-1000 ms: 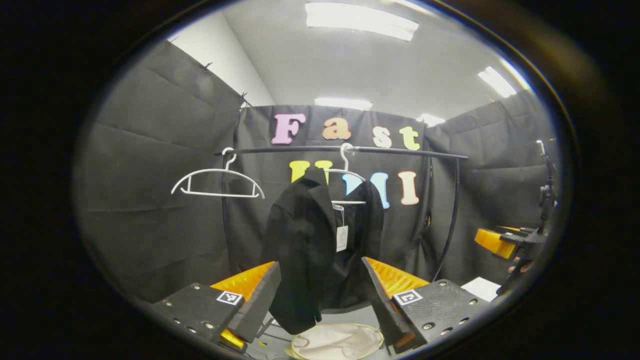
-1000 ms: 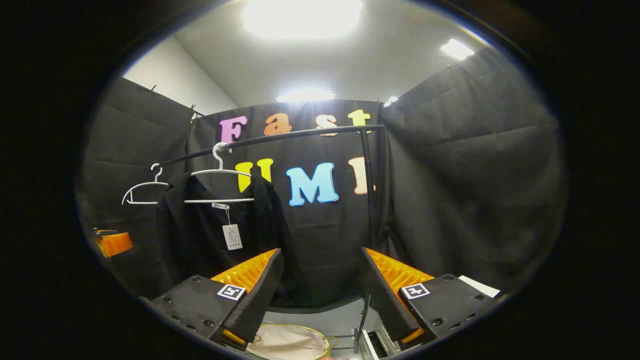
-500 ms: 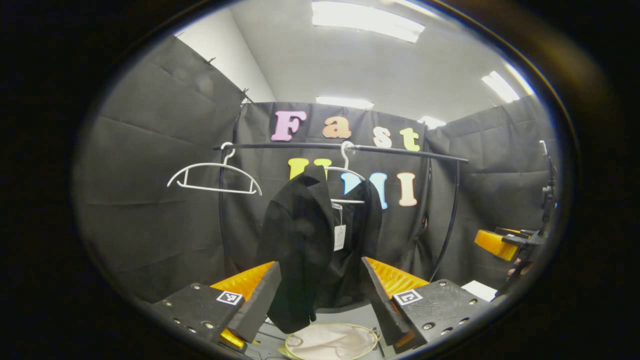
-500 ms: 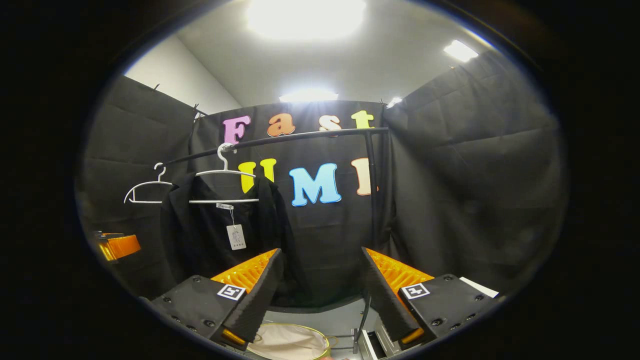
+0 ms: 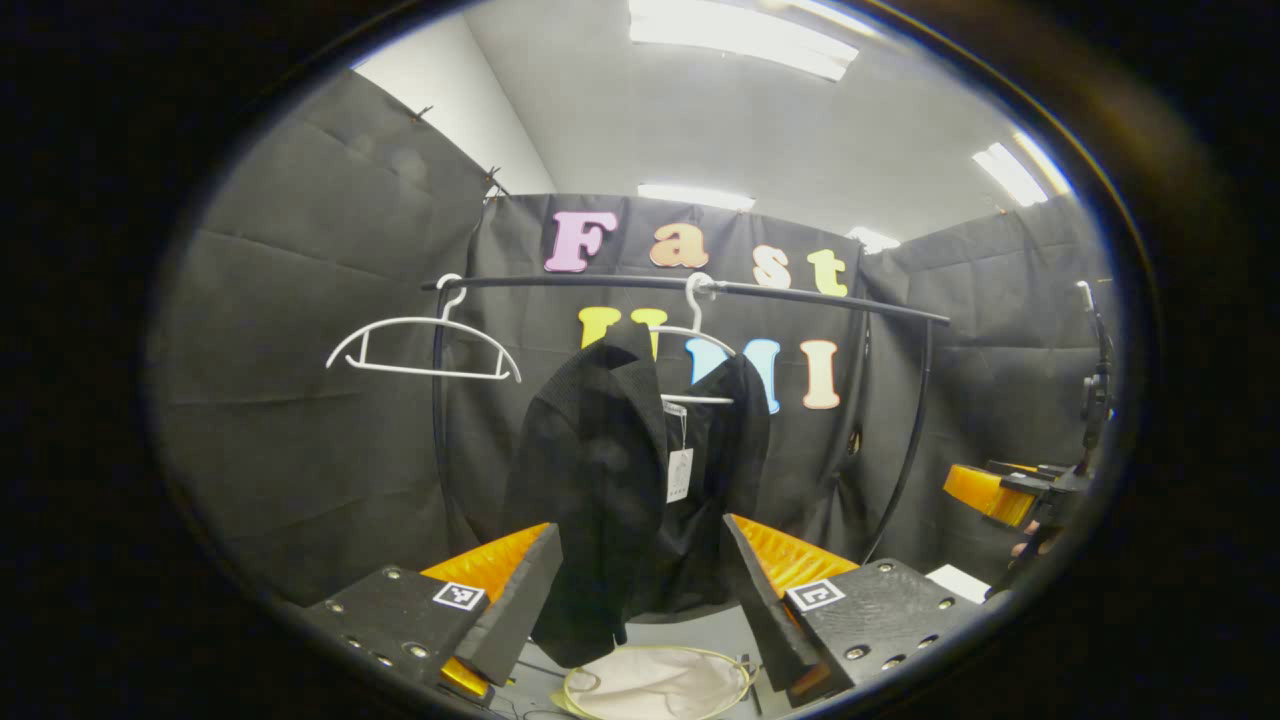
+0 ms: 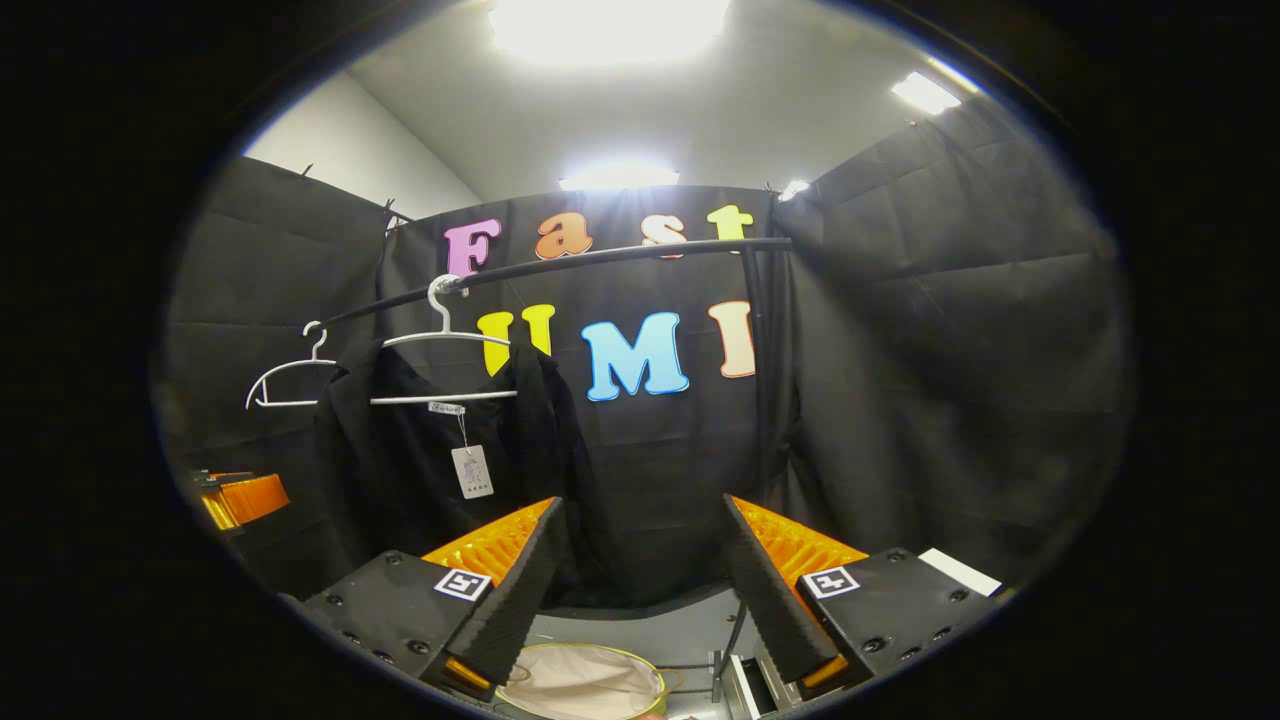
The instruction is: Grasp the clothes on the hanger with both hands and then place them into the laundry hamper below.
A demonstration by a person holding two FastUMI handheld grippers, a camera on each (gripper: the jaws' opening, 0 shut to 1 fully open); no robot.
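Note:
A black jacket (image 5: 610,480) with a white tag hangs on a white hanger (image 5: 695,335) from the black rail (image 5: 800,295). In the right gripper view the jacket (image 6: 400,470) hangs left of centre on its hanger (image 6: 440,340). My left gripper (image 5: 640,600) is open, short of the jacket and aimed at its lower half. My right gripper (image 6: 640,590) is open too, pointing to the right of the jacket. The round cloth hamper (image 5: 655,685) sits on the floor below the jacket; its rim shows as the hamper (image 6: 585,680) under my right fingers. The right gripper (image 5: 990,490) shows far right in the left view.
An empty white hanger (image 5: 420,345) hangs at the rail's left end; the same empty hanger (image 6: 285,380) sits far left in the right gripper view. The rail's upright post (image 6: 760,380) stands right of the jacket. A white box (image 6: 745,690) lies on the floor by the hamper.
Both grippers have edged forward and tilted up slightly; the jacket looks a little larger in the left gripper view. Both stayed open, and the jacket has not moved.

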